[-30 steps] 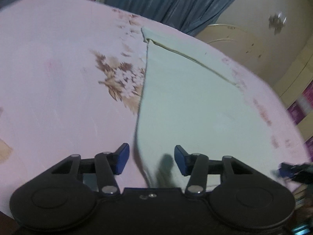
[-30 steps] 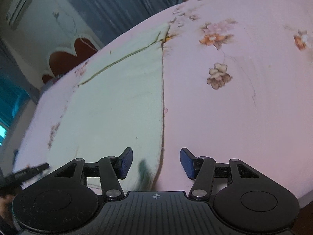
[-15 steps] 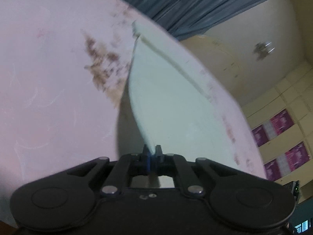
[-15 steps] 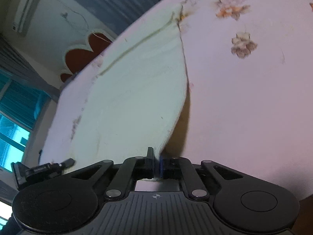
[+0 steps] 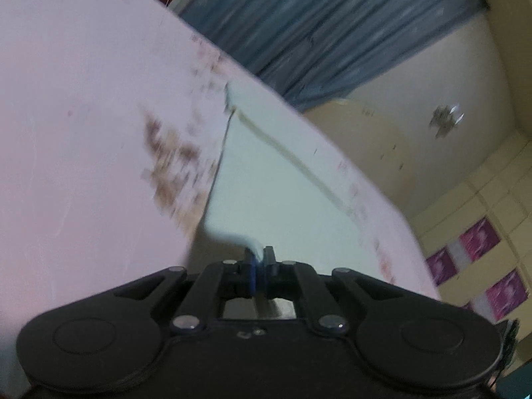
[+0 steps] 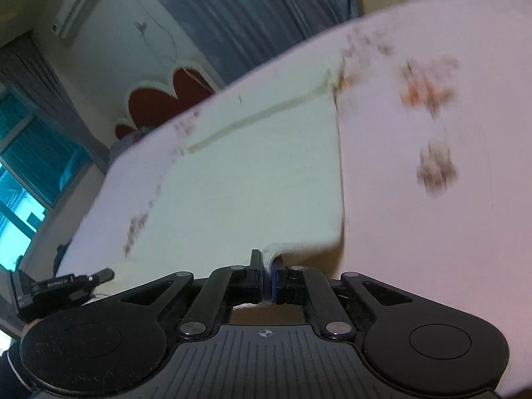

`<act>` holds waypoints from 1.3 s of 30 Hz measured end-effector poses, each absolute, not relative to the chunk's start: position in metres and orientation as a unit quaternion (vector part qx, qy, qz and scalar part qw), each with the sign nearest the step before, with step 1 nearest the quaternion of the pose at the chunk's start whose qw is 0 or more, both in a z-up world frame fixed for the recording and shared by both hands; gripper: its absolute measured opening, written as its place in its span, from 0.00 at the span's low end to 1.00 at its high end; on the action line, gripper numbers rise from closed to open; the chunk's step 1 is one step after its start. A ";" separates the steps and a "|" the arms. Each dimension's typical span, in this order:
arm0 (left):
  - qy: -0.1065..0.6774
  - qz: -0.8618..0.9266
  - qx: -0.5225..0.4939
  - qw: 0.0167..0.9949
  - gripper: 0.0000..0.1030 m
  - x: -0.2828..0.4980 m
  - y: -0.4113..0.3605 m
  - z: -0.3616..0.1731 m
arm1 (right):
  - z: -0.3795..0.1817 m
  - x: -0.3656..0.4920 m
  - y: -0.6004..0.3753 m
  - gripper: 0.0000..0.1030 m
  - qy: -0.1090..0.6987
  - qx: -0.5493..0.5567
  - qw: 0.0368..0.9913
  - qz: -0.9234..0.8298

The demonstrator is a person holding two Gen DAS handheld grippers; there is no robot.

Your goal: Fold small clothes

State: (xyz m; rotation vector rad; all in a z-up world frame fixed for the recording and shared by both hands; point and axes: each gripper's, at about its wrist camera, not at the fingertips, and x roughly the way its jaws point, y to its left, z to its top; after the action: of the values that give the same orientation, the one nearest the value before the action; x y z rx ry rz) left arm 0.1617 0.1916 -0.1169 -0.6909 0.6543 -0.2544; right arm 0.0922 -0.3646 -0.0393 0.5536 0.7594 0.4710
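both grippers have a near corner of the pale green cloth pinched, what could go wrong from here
1. Left gripper and right gripper each pinch only a thin bit of the pale green cloth; a corner might slip out mid-fold.
2. If they travel unevenly, the near edge could land skewed against the far hem.

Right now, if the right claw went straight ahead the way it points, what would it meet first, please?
Probably the pale green cloth it already pinches: the right claw points along it, low over the pink floral sheet. Depth is unclear through the blur.
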 end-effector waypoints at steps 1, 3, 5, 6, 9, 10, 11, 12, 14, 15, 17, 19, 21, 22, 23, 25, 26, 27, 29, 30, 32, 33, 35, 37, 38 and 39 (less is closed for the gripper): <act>0.305 -0.124 -0.333 0.884 0.03 0.167 0.192 -0.110 | -0.033 0.097 -0.365 0.03 0.354 0.264 0.869 0.224; 0.288 -0.128 -0.335 0.888 0.03 0.186 0.189 -0.097 | -0.020 0.115 -0.361 0.03 0.337 0.264 0.876 0.222; 0.271 -0.137 -0.333 0.892 0.03 0.211 0.186 -0.085 | -0.007 0.136 -0.360 0.03 0.322 0.257 0.884 0.219; 0.265 -0.141 -0.334 0.893 0.03 0.223 0.184 -0.081 | 0.002 0.149 -0.363 0.03 0.316 0.254 0.888 0.218; 0.260 -0.151 -0.338 0.892 0.03 0.270 0.179 -0.077 | 0.021 0.198 -0.367 0.03 0.300 0.256 0.895 0.207; 0.260 -0.152 -0.338 0.892 0.03 0.287 0.176 -0.076 | 0.023 0.211 -0.368 0.03 0.298 0.259 0.896 0.203; 0.258 -0.153 -0.337 0.892 0.03 0.301 0.173 -0.076 | 0.025 0.229 -0.370 0.03 0.297 0.260 0.897 0.199; 0.257 -0.152 -0.336 0.893 0.03 0.315 0.172 -0.077 | 0.025 0.245 -0.370 0.03 0.297 0.260 0.898 0.194; 0.257 -0.151 -0.339 0.892 0.03 0.345 0.170 -0.076 | 0.021 0.276 -0.370 0.03 0.302 0.261 0.898 0.184; 0.259 -0.150 -0.341 0.891 0.03 0.363 0.169 -0.077 | 0.017 0.295 -0.371 0.03 0.308 0.266 0.896 0.178; 0.267 -0.149 -0.343 0.888 0.03 0.393 0.172 -0.080 | 0.009 0.324 -0.372 0.03 0.317 0.276 0.892 0.169; 0.280 -0.147 -0.339 0.886 0.03 0.423 0.173 -0.085 | 0.001 0.357 -0.373 0.03 0.325 0.286 0.887 0.160; 0.293 -0.144 -0.340 0.882 0.03 0.450 0.173 -0.094 | -0.008 0.385 -0.376 0.03 0.333 0.303 0.879 0.154; 0.301 -0.140 -0.340 0.880 0.03 0.463 0.174 -0.099 | -0.013 0.397 -0.378 0.03 0.338 0.312 0.874 0.154; 0.308 -0.137 -0.338 0.879 0.03 0.474 0.175 -0.104 | -0.019 0.412 -0.379 0.03 0.346 0.316 0.870 0.153; 0.323 -0.131 -0.337 0.875 0.03 0.497 0.176 -0.114 | -0.032 0.438 -0.376 0.03 0.364 0.318 0.863 0.148; 0.333 -0.128 -0.336 0.872 0.03 0.507 0.177 -0.119 | -0.039 0.448 -0.375 0.03 0.371 0.318 0.860 0.145; 0.342 -0.128 -0.334 0.869 0.03 0.515 0.176 -0.123 | -0.048 0.460 -0.374 0.03 0.380 0.321 0.856 0.140; 0.359 -0.123 -0.328 0.865 0.03 0.531 0.175 -0.132 | -0.062 0.477 -0.373 0.04 0.393 0.328 0.849 0.134; 0.364 -0.124 -0.328 0.863 0.04 0.536 0.175 -0.135 | -0.070 0.485 -0.373 0.04 0.399 0.334 0.844 0.132; 0.372 -0.124 -0.327 0.860 0.05 0.546 0.175 -0.141 | -0.080 0.495 -0.373 0.04 0.405 0.341 0.838 0.134; 0.371 -0.130 -0.324 0.861 0.06 0.548 0.174 -0.140 | -0.082 0.499 -0.373 0.04 0.403 0.342 0.838 0.137; 0.366 -0.135 -0.320 0.864 0.30 0.552 0.174 -0.138 | -0.081 0.504 -0.370 0.04 0.400 0.333 0.843 0.137; 0.350 -0.131 -0.317 0.872 0.56 0.552 0.177 -0.133 | -0.077 0.505 -0.367 0.23 0.393 0.320 0.852 0.133; 0.340 -0.126 -0.310 0.879 0.68 0.551 0.178 -0.130 | -0.074 0.504 -0.366 0.42 0.384 0.312 0.860 0.125; 0.333 -0.126 -0.303 0.884 0.69 0.550 0.178 -0.127 | -0.068 0.501 -0.367 0.85 0.365 0.300 0.875 0.109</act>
State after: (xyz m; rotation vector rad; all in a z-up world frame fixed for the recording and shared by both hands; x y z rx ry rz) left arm 0.5502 0.1785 -0.1273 -0.6304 0.6936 -0.2614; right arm 0.5005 -0.3668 -0.0679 0.6269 0.7611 0.2269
